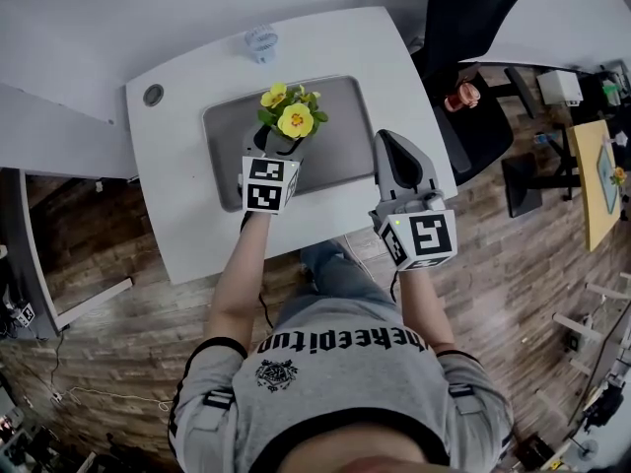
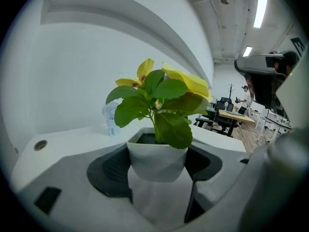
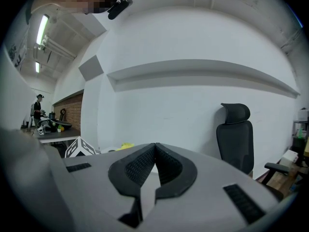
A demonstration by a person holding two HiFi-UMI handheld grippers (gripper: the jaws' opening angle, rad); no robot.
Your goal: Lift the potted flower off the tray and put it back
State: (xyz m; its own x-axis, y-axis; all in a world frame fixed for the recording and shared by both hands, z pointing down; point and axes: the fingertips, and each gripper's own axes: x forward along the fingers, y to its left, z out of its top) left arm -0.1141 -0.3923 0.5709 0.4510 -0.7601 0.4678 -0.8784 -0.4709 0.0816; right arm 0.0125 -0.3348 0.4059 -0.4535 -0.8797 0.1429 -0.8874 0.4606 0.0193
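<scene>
The potted flower [image 1: 289,116], with yellow blooms and green leaves in a small white pot [image 2: 157,161], is over the front middle of the grey tray [image 1: 340,131] on the white table [image 1: 182,210]. My left gripper [image 1: 279,148] is shut on the pot, its dark pads pressing both sides. Whether the pot rests on the tray or hangs above it I cannot tell. My right gripper [image 1: 396,148] is shut and empty by the tray's right edge, its pads [image 3: 164,166] meeting at the tips.
A small white fan [image 1: 260,42] stands at the table's far edge beyond the tray. A round cable hole [image 1: 153,94] sits at the far left corner. A black office chair [image 1: 473,37] stands to the right of the table.
</scene>
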